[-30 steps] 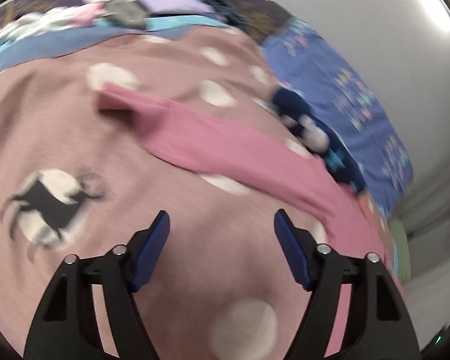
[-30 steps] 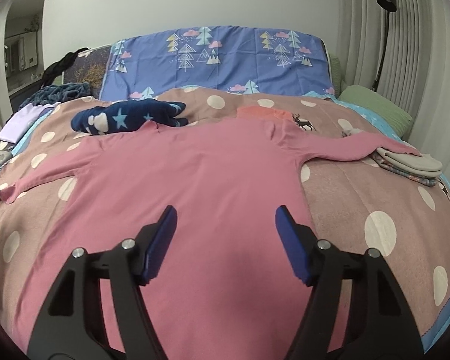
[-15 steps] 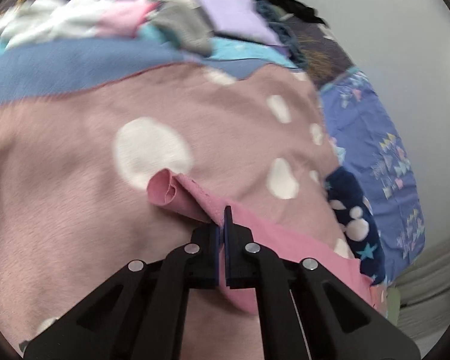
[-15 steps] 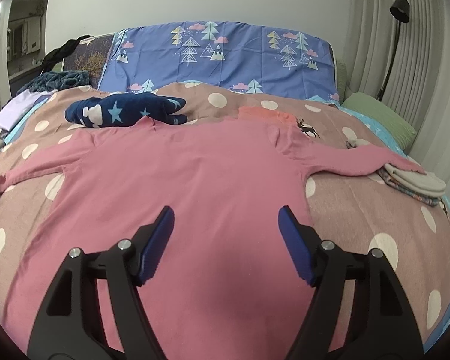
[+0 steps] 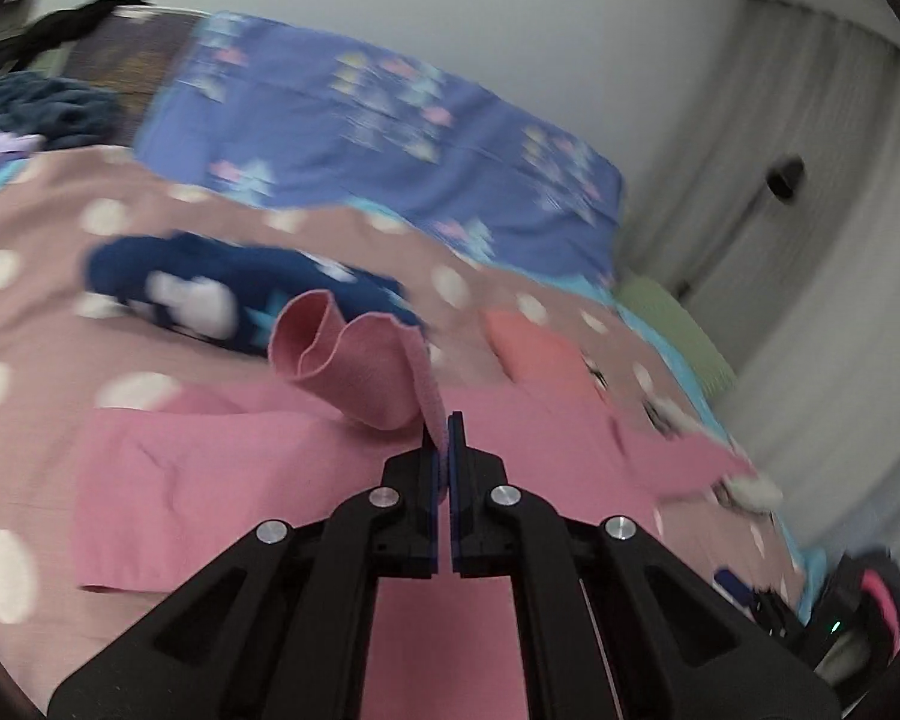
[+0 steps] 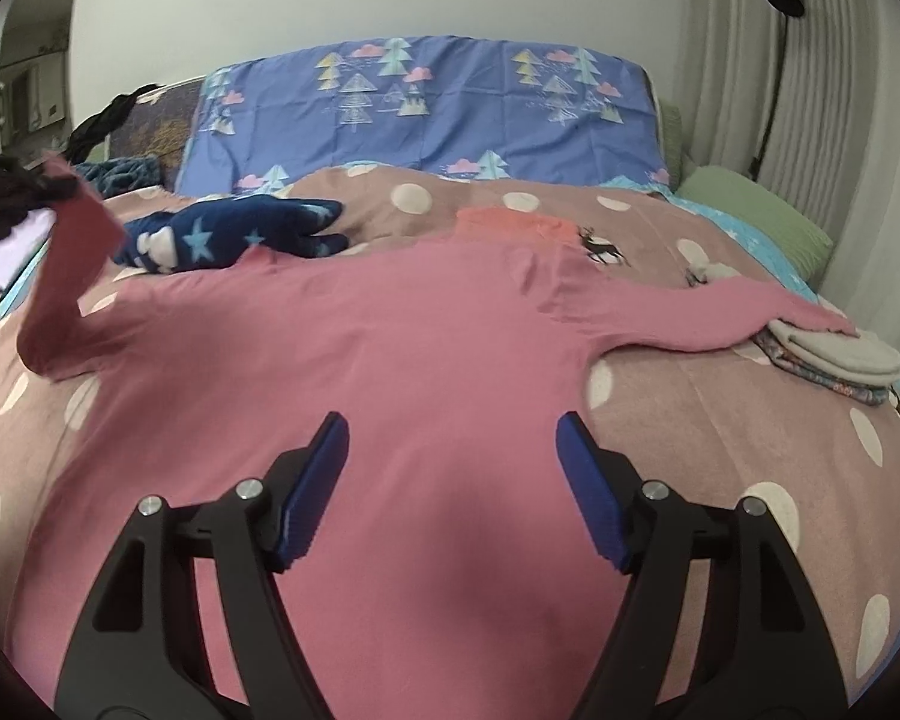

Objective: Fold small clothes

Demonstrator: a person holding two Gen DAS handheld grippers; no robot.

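Observation:
A pink long-sleeved shirt (image 6: 390, 348) lies spread flat on the dotted bedspread (image 6: 720, 408), neck toward the pillows. My left gripper (image 5: 448, 420) is shut on the cuff of its left sleeve (image 5: 360, 360) and holds it lifted above the shirt body (image 5: 210, 468). In the right wrist view that sleeve (image 6: 66, 264) hangs raised at the far left. My right gripper (image 6: 453, 456) is open and empty, low over the shirt's lower middle. The right sleeve (image 6: 720, 312) lies stretched out flat.
A dark blue star-print garment (image 6: 234, 234) lies behind the shirt's left shoulder. An orange cloth (image 6: 510, 222) sits by the collar. Folded clothes (image 6: 834, 354) are stacked at the right sleeve's end. Blue tree-print pillows (image 6: 426, 108) and a green pillow (image 6: 750, 210) line the head.
My left gripper closed on the left sleeve cuff, lifted it and swung it in over the shirt. My right gripper stayed open over the shirt's lower part.

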